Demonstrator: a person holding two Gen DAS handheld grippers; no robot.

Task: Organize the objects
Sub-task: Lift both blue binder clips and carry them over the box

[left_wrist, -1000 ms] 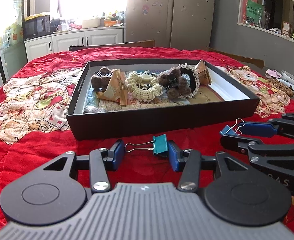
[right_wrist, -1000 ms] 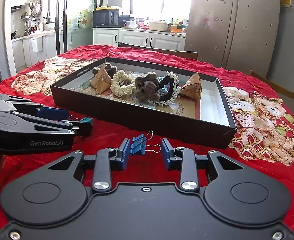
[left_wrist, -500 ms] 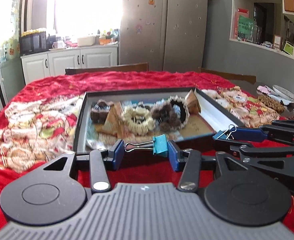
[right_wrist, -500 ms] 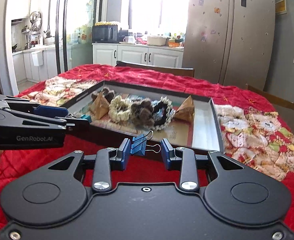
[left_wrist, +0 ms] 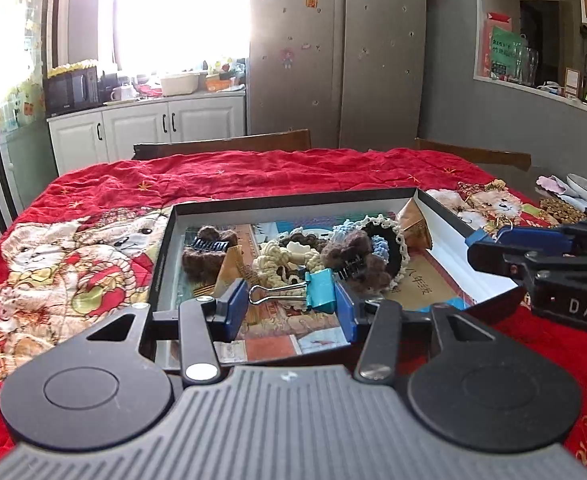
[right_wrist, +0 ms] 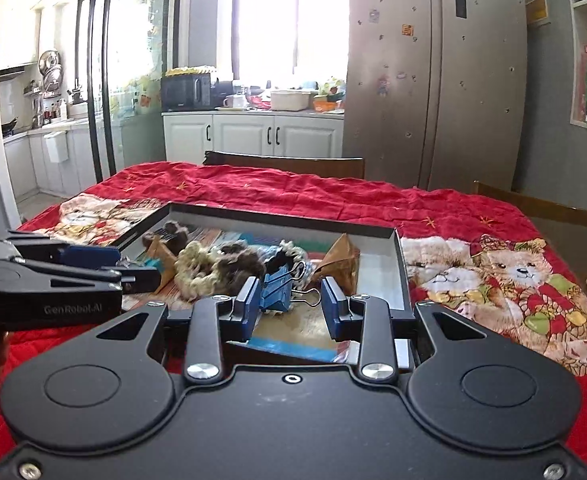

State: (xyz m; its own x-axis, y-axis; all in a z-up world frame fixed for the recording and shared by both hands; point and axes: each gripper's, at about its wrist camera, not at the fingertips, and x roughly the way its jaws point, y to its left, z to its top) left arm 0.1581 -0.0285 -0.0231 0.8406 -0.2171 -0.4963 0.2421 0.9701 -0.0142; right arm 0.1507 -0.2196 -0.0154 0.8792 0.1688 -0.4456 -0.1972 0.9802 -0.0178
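Observation:
My left gripper (left_wrist: 289,300) is shut on a teal binder clip (left_wrist: 320,290), whose wire handles point toward the left pad. My right gripper (right_wrist: 291,300) is shut on a blue binder clip (right_wrist: 277,290), its body against the left pad. Both hang just over the near edge of a shallow black box (left_wrist: 293,197) on the table. The box (right_wrist: 285,221) holds knitted scrunchies (left_wrist: 357,252) and folded brown paper pyramids (right_wrist: 339,262). The right gripper (left_wrist: 475,246) shows at the right of the left wrist view. The left gripper (right_wrist: 141,267) shows at the left of the right wrist view.
A red quilt with bear pictures (left_wrist: 73,264) covers the table. Wooden chair backs (left_wrist: 221,146) stand at the far side. A plate and a pile of nuts (left_wrist: 561,206) lie at the right edge. Kitchen cabinets and a fridge (right_wrist: 433,80) stand behind.
Both grippers have risen and moved forward from the quilt in front of the box to over its near edge. Each still grips its clip.

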